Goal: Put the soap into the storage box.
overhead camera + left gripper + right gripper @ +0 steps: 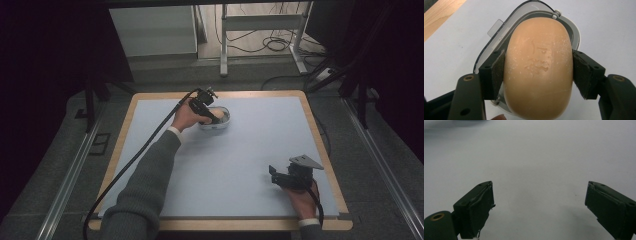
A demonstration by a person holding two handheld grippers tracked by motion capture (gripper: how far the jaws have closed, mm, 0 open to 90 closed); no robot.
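Note:
A tan oval bar of soap (539,67) sits between the pads of my left gripper (539,72), which is shut on its two long sides. Under it lies a clear soap dish (499,32) with a grey rim; whether the soap rests in it or hangs just above I cannot tell. From the high view the left gripper (212,116) is over the dish (225,121) near the table's far middle. My right gripper (273,175) stands open near the front right, its pads (477,207) wide apart over bare mat with nothing between them.
A pale blue mat (240,155) covers the wooden table (320,150). The left gripper's cable (130,165) trails across the mat's left side to the front edge. Beyond the table stand a white frame (225,45) and loose floor cables.

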